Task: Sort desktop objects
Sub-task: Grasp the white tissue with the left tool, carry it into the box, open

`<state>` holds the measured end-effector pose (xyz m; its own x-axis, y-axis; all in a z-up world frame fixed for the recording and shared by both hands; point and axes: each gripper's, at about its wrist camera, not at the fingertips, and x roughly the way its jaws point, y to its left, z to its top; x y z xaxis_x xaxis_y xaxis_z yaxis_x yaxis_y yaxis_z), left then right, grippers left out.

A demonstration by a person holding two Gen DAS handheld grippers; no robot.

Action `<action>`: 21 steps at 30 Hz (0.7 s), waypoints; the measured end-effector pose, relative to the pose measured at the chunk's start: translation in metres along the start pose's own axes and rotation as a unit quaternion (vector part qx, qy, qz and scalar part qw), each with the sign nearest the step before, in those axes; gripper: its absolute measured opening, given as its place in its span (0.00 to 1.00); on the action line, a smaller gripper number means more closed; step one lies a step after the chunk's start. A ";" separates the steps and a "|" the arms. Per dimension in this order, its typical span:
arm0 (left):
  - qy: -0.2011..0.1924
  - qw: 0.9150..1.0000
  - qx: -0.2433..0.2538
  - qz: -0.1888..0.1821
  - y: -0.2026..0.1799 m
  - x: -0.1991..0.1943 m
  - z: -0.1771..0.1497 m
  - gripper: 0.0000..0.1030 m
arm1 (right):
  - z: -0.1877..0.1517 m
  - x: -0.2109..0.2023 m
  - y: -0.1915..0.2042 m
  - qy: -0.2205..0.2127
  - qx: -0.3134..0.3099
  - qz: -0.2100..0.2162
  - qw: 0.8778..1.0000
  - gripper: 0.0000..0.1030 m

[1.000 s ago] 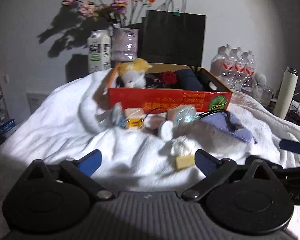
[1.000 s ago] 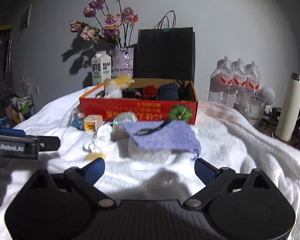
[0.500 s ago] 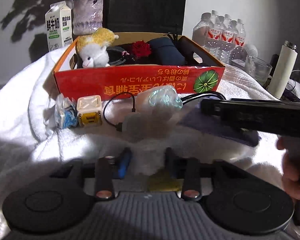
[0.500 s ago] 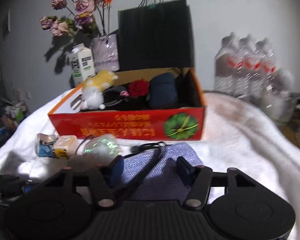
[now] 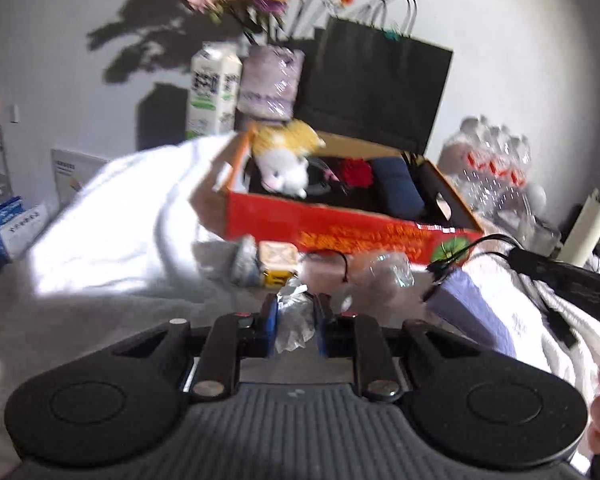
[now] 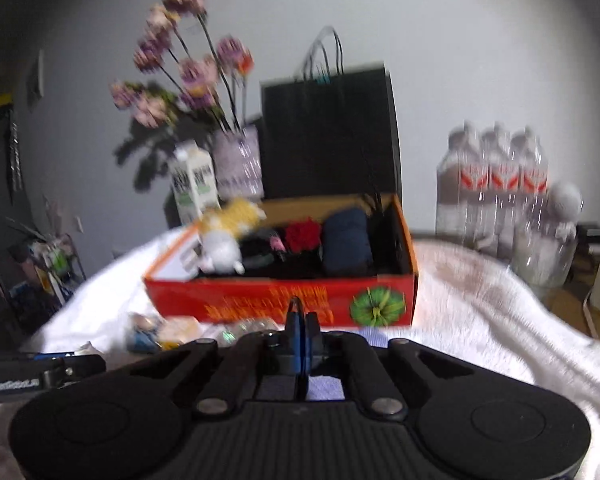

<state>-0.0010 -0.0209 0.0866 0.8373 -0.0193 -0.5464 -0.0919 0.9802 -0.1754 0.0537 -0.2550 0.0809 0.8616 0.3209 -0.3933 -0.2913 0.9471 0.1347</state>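
Observation:
My left gripper (image 5: 294, 322) is shut on a crumpled clear plastic wrapper (image 5: 294, 320), held above the white towel. My right gripper (image 6: 300, 334) is shut on the lavender cloth (image 5: 474, 316), which hangs lifted with a black cable (image 5: 556, 320) in the left wrist view; in the right wrist view only a strip of the cloth (image 6: 320, 388) shows under the fingers. The red cardboard box (image 5: 340, 228) stands ahead, holding a plush toy (image 5: 286, 164), a red rose (image 5: 356, 170) and a navy bundle (image 5: 398, 188). It also shows in the right wrist view (image 6: 284, 300).
A small cream box (image 5: 278, 262), a blue-white packet (image 5: 246, 266) and a clear crumpled bag (image 5: 380, 276) lie before the red box. Behind stand a milk carton (image 5: 214, 90), flower vase (image 5: 270, 80), black paper bag (image 5: 374, 88), water bottles (image 5: 496, 168) and a white flask (image 5: 588, 228).
My left gripper has lifted with the wrapper pinched. My right gripper has closed fully on the lavender cloth and raised it off the towel with the cable.

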 end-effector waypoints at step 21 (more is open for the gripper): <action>-0.017 0.995 0.072 -0.071 -0.011 0.016 0.110 0.19 | 0.096 -0.076 0.032 -0.102 -0.073 0.060 0.990 0.01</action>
<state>0.0723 -0.0104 0.1703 0.8540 -0.1548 -0.4966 0.1039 0.9862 -0.1287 0.0182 -0.2491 0.2023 0.8788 0.4381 -0.1891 -0.4406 0.8972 0.0307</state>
